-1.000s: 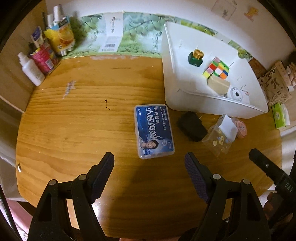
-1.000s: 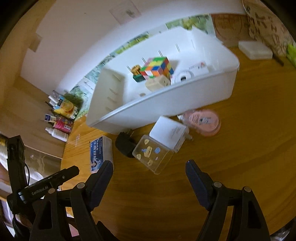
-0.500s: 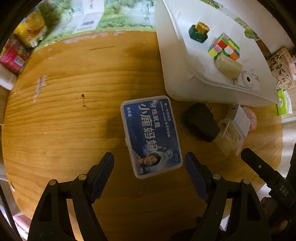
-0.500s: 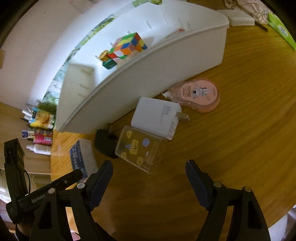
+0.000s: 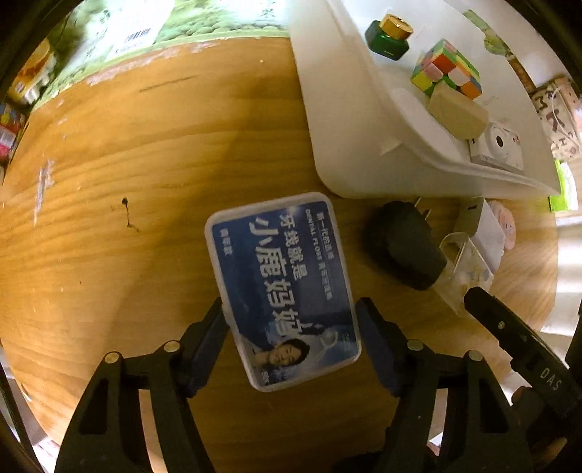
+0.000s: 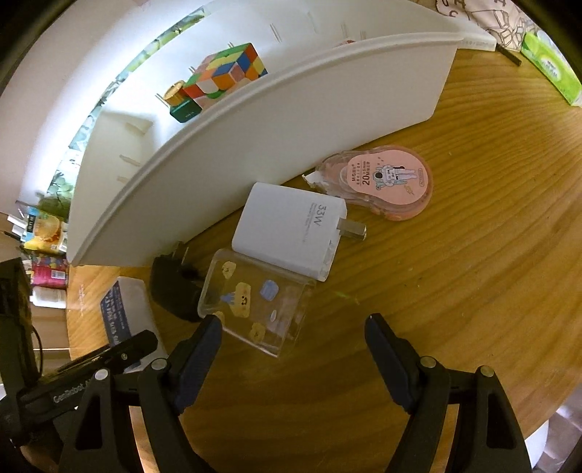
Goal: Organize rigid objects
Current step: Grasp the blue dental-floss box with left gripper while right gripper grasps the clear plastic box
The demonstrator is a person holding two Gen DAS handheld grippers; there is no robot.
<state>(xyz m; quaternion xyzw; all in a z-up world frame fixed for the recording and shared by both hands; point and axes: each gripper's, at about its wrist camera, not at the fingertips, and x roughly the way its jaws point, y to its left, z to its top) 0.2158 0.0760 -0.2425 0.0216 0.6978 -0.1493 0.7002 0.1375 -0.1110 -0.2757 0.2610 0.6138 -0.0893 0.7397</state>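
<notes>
The left tongs (image 5: 291, 327) pointed down over the floss box (image 5: 282, 287), jaws closing with the box's near half between them; the left pad looked to be at the box's edge, the right pad still just off it, so no firm grip yet. The box lay flat on the table (image 5: 145, 145), near the tub's (image 5: 345, 138) near left corner. It looked like light, stiff plastic with smooth, likely slippery sides; taking it across the narrow width, by the long edges, seemed the sound hold.

The right tongs (image 6: 293, 334) stood released above bare wood, holding nothing, with the clear case (image 6: 254, 305) just beyond the left finger. That case leaned on a white charger (image 6: 291, 225); a black plug (image 6: 174, 287) lay left of it and a pink tape roller (image 6: 385, 182) farther right.

The tub held a cube (image 5: 447, 69), a green bottle (image 5: 387, 34), a tan block (image 5: 458, 112) and a small white camera (image 5: 496, 145). The wood table looked hard and level. Bottles (image 6: 47, 247) crowded the far left corner.
</notes>
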